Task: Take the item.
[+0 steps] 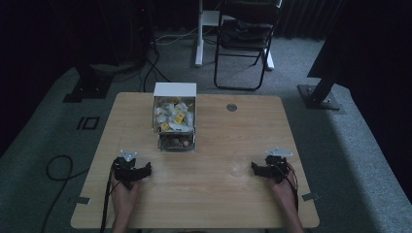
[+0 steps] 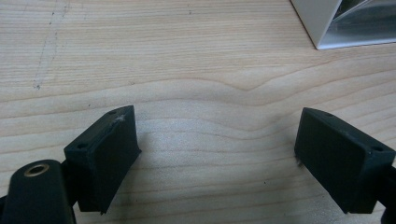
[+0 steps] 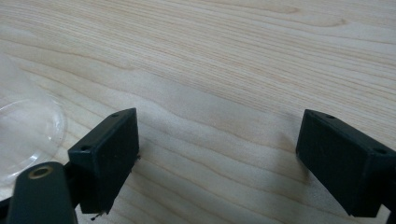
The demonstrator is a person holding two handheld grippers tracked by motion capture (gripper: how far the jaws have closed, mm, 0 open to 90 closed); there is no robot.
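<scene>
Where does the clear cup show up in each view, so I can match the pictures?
High view: clear cup, faint, on the table just left of the right gripper.
Left gripper view: open jaws over bare wood, white box corner top right.
Right gripper view: cup rim at left edge.
Shared landmark: the wood tabletop.

The table (image 1: 214,194) is pale wood with a smooth, matt top and wavy grain lines. On it stands a white storage box (image 1: 175,90), smooth and faintly glossy, with clear plastic drawers (image 1: 176,131) at its front showing crinkly white and yellow packets inside. Well to the right of the box lies a transparent plastic lid (image 3: 25,135), thin and shiny. The left gripper (image 2: 217,154) and the right gripper (image 3: 219,158) have matt black plastic jaws with slightly rough faces. Near the left jaw of each sits a small brass-coloured metal ring. Around the table, the floor is dull grey carpet (image 1: 359,145).
</scene>
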